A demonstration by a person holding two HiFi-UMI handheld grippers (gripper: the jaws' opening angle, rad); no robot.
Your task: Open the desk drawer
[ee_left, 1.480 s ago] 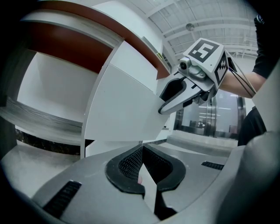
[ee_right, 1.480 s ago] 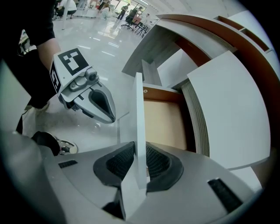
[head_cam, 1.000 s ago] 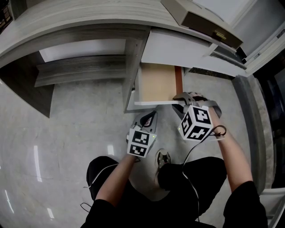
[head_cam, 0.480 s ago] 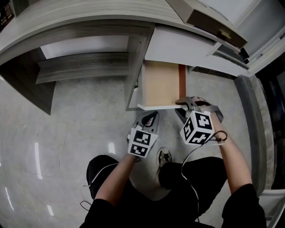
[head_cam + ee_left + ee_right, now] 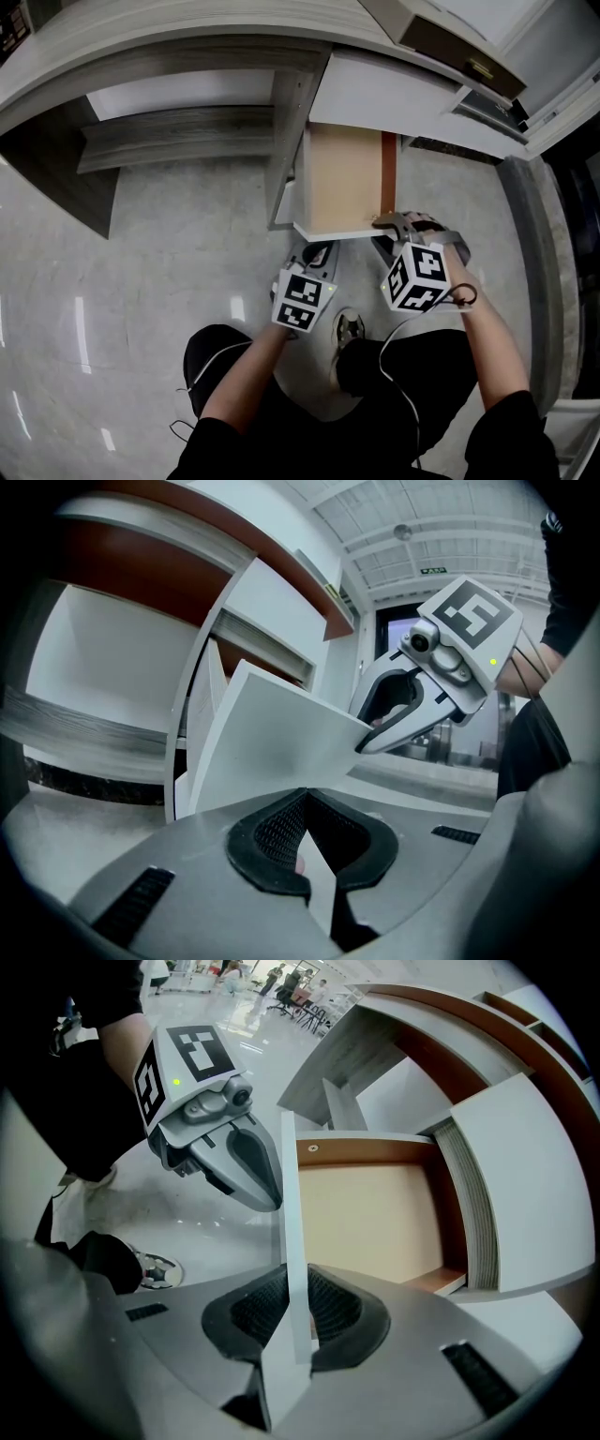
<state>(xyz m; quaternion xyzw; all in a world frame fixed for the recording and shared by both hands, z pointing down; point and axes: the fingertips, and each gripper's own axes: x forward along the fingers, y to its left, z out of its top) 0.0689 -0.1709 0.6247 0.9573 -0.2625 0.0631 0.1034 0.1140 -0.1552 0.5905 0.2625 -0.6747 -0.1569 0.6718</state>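
Note:
The desk drawer (image 5: pixel 342 178) stands pulled out under the desk, its tan bottom bare. Its white front panel (image 5: pixel 328 231) (image 5: pixel 289 1222) runs edge-on between the pads of my right gripper (image 5: pixel 389 226) (image 5: pixel 295 1321). Those jaws have just been closing with the panel between them, and they grip its top edge near the right end. My left gripper (image 5: pixel 317 255) (image 5: pixel 314 841) is shut and hangs just below the panel (image 5: pixel 272 752), near its left half, with nothing clearly between its pads. Each gripper shows in the other's view: the right gripper (image 5: pixel 403 714) and the left gripper (image 5: pixel 248 1162).
The curved desk top (image 5: pixel 187 37) overhangs the drawer, and a white panel (image 5: pixel 394 98) sits right above it. A grey shelf (image 5: pixel 169 150) lies under the desk at left. My shoe (image 5: pixel 345 330) rests on the glossy floor (image 5: pixel 141 281) between the arms.
The drawer has slid further out of the desk toward me, with the right gripper moving along on its front panel. The left gripper has stayed about where it was.

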